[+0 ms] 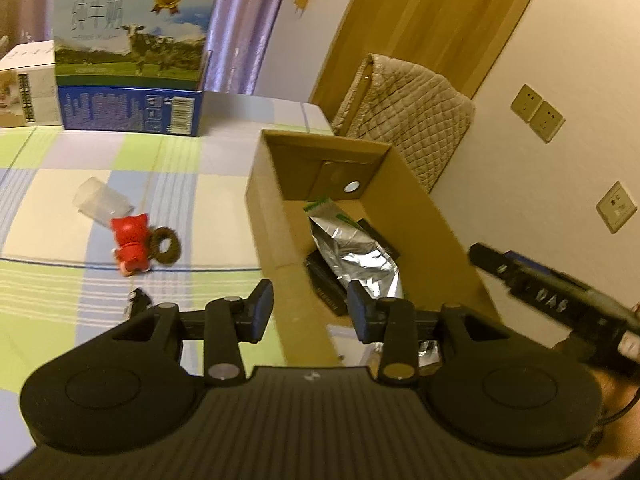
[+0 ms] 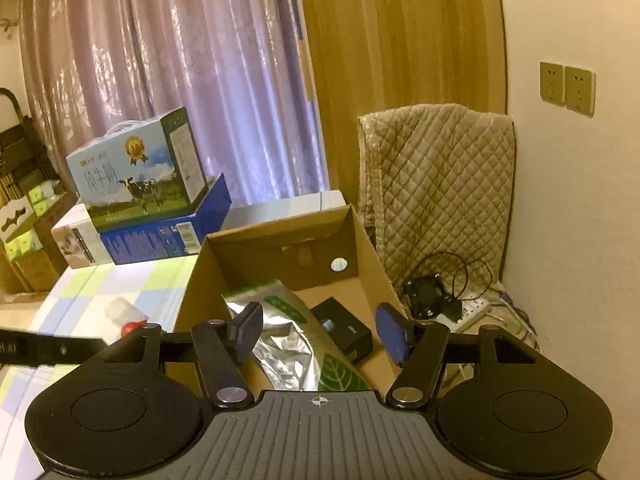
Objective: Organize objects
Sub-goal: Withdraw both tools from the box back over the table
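While both grippers hang released over the cardboard box [image 1: 400,208], sorting looks partly done.
Largest to smallest: the stiff brown box on the checked cloth [image 1: 80,288] already holds a crinkled foil bag [image 1: 352,248] and a flat black case [image 2: 344,330]; left gripper [image 1: 310,310] and right gripper [image 2: 318,330] carry nothing. Probably next: reach left for the clear plastic cup [image 1: 100,200], glossy red toy [image 1: 130,246] and fuzzy brown ring [image 1: 164,246].
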Tool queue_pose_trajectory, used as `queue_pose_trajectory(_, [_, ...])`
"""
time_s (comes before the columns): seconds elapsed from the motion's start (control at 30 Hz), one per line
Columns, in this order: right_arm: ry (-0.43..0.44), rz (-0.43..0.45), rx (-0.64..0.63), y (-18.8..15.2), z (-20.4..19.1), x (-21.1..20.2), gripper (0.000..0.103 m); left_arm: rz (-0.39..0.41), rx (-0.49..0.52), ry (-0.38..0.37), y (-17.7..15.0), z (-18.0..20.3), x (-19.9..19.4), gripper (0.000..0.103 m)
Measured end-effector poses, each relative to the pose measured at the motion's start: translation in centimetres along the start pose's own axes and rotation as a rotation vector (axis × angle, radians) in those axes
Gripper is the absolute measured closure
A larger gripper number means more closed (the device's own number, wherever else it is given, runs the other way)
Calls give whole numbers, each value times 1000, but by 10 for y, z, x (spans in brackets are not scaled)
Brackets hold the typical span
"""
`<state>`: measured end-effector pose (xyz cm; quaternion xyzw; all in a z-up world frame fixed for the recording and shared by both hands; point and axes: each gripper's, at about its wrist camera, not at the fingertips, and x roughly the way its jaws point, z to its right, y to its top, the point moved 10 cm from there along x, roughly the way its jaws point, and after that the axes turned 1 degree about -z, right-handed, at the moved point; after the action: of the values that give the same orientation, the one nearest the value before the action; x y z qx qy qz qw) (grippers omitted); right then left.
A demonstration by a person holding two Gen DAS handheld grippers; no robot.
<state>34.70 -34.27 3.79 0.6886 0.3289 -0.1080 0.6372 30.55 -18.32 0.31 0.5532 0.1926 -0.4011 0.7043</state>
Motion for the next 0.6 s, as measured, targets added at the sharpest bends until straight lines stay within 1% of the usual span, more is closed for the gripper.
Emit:
queue_pose_trajectory(0.13, [3, -10, 12, -6, -4, -10, 43, 5, -4, 21, -9, -16, -12, 67])
queue_pose_trajectory(0.33, [42, -2, 33, -17, -26, -34, 43, 20, 1, 85, -28, -51, -43, 56])
queue_pose_trajectory(0.43, [61, -7, 32, -25, -43, -45, 43, 22, -14, 116, -39, -72, -59, 53])
queue_pose_trajectory(0.5, [75, -12, 33, -31, -53, -51, 43, 23, -21, 135, -46, -83, -70, 46])
queue_pose_trajectory(0.6, [94, -20, 38, -42, -70, -61, 43, 27, -38, 159, -57, -100, -85, 42])
